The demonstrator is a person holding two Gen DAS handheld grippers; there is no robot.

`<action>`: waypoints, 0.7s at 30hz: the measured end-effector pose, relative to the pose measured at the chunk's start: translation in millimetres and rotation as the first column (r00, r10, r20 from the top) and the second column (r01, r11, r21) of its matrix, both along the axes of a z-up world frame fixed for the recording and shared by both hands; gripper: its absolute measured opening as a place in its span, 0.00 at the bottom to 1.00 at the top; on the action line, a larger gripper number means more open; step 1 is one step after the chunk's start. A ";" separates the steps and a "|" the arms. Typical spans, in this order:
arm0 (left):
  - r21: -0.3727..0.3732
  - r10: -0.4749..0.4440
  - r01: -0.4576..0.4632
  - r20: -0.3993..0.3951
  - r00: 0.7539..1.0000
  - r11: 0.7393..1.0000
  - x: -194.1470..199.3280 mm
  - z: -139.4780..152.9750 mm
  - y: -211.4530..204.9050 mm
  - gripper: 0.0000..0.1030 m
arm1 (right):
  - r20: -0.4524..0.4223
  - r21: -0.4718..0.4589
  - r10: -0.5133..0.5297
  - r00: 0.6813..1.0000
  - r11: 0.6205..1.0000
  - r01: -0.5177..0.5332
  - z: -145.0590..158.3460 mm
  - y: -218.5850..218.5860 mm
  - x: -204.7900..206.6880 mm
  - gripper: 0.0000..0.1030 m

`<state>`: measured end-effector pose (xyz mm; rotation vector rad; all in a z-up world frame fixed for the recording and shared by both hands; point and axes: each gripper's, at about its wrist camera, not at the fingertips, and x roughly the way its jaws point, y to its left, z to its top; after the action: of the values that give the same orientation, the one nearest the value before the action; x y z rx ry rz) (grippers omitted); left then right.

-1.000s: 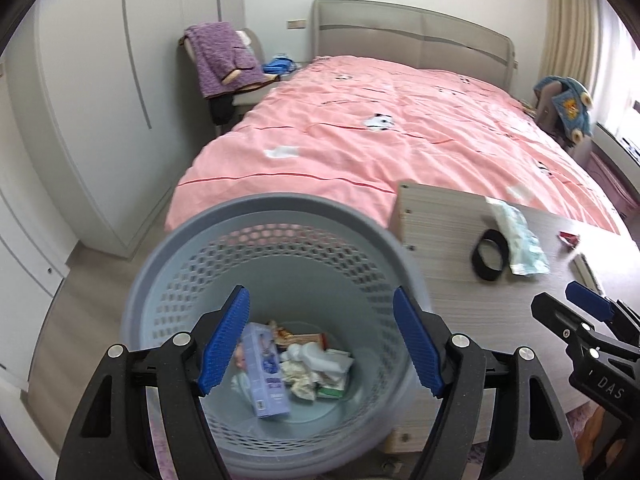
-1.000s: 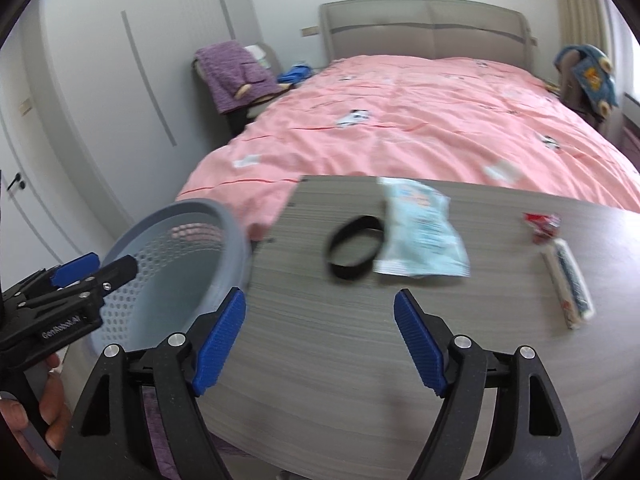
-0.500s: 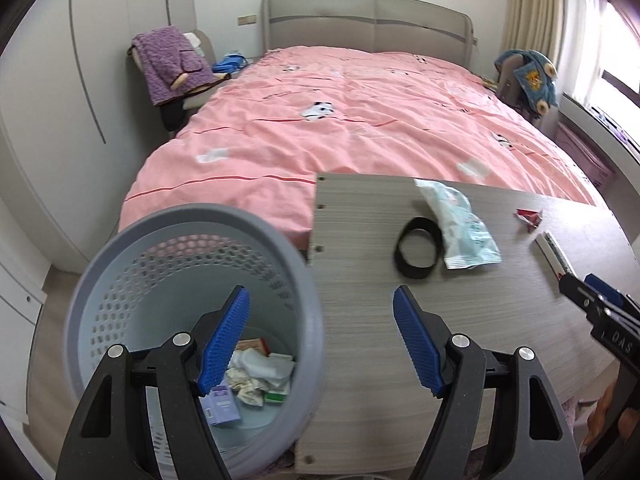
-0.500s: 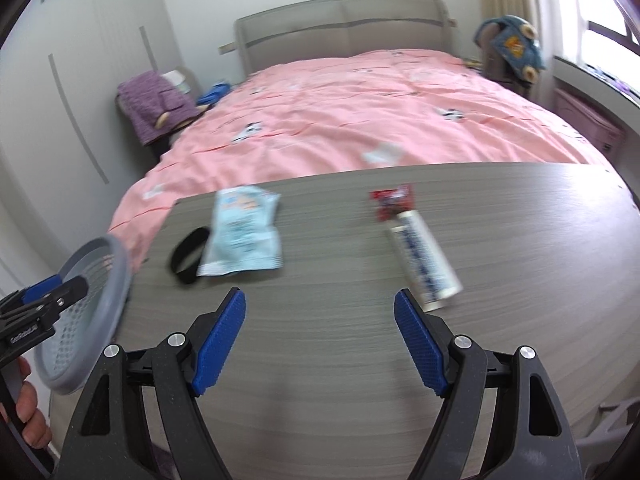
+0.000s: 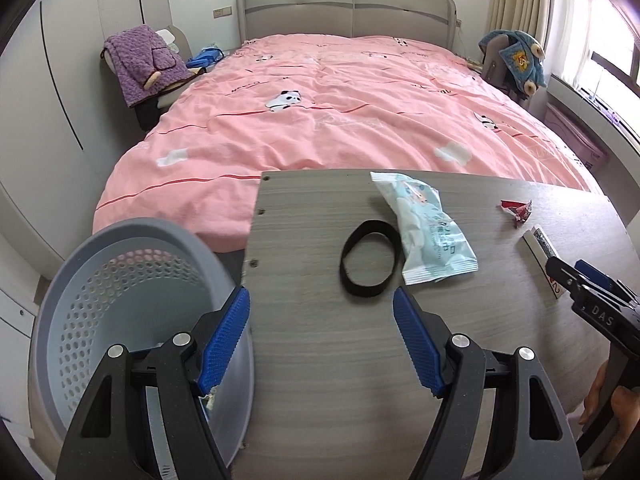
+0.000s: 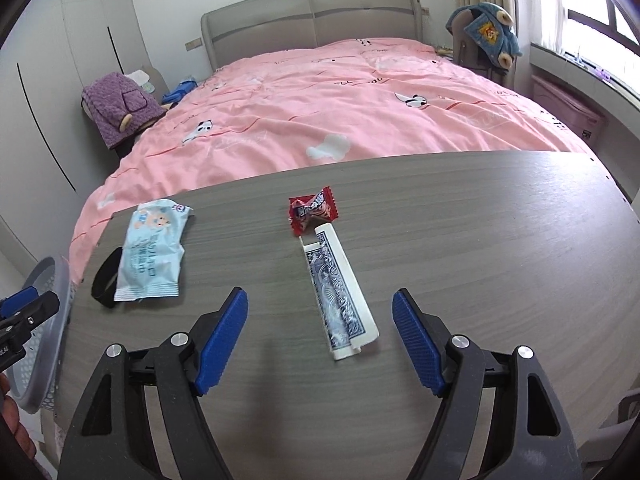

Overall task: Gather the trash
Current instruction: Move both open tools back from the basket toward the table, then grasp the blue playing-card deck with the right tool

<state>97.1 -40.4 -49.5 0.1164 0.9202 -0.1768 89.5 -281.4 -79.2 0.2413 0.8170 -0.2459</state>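
On the grey wooden table lie a black ring band, a light-blue snack wrapper, a red candy wrapper and a white-and-blue patterned box. A grey perforated bin stands by the table's left edge. My left gripper is open and empty, above the table edge just short of the black band. My right gripper is open and empty, with the patterned box lying between its fingers' line. The red wrapper, blue wrapper and band also show in the right wrist view.
A bed with a pink duvet runs behind the table. A chair with a purple garment stands at the back left, another with a blue garment at the back right. White wardrobes line the left wall.
My left gripper has swung right from over the bin to over the table near the black band. My right gripper has moved right, from the band and blue wrapper to the patterned box.
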 end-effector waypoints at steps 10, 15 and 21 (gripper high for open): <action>0.011 -0.017 0.018 -0.027 0.999 1.000 14.4 -11.1 -20.3 0.69 | -0.047 -0.036 0.013 0.999 0.999 -0.015 -8.0 -1.6 11.4 0.56; 0.018 -0.021 0.022 -0.029 0.999 1.000 17.9 -12.8 -25.9 0.69 | -0.064 -0.041 0.020 0.998 0.999 -0.022 -10.7 -1.4 13.6 0.46; 0.021 -0.008 0.009 -0.033 0.999 1.000 21.8 -14.8 -26.4 0.69 | -0.056 -0.042 0.027 0.998 0.999 -0.030 -11.0 -0.3 12.5 0.23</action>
<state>118.9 -66.8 -64.2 0.1371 0.9545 -0.1772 102.0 -281.7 -90.2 0.1834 0.8688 -0.2438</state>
